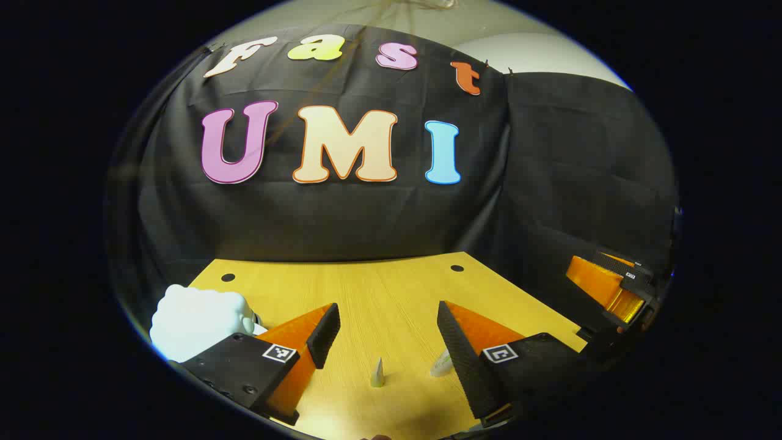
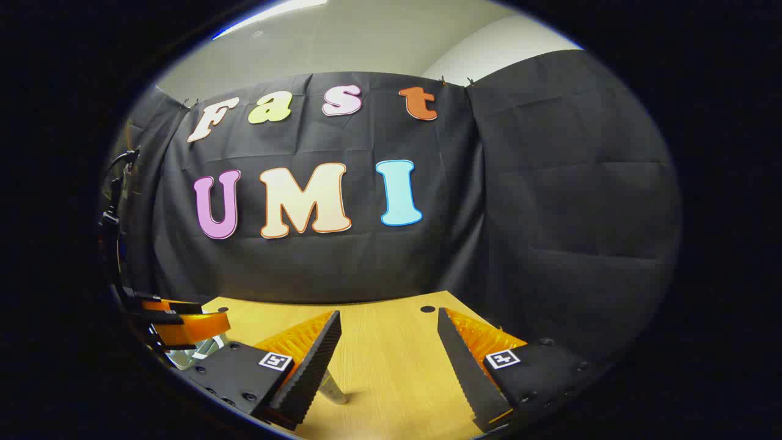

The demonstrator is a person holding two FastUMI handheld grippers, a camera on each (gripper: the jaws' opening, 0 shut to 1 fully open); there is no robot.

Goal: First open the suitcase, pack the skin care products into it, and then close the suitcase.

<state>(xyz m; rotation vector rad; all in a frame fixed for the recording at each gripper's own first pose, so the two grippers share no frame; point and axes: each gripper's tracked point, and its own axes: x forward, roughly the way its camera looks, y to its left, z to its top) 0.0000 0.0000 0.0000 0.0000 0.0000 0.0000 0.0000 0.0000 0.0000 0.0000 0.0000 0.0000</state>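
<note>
My left gripper [image 1: 388, 342] hangs open over the wooden table [image 1: 391, 293], nothing between its fingers. Just beyond its fingertips a small pale pointed cap [image 1: 377, 373] stands on the table, and a clear small item [image 1: 441, 365] lies beside the right finger. In the right gripper view my right gripper [image 2: 388, 354] is open too, with a silvery pointed item [image 2: 333, 388] by its left finger. The other gripper [image 1: 611, 287] shows at the far right of the left gripper view. The left gripper [image 2: 177, 327] appears at the left edge of the right gripper view, above something shiny [image 2: 195, 354].
A white lumpy object [image 1: 195, 321] sits at the table's left side, close to my left finger; what it is I cannot tell. Two dark holes [image 1: 457, 268] mark the table's far corners. Black cloth closes off the back and right.
</note>
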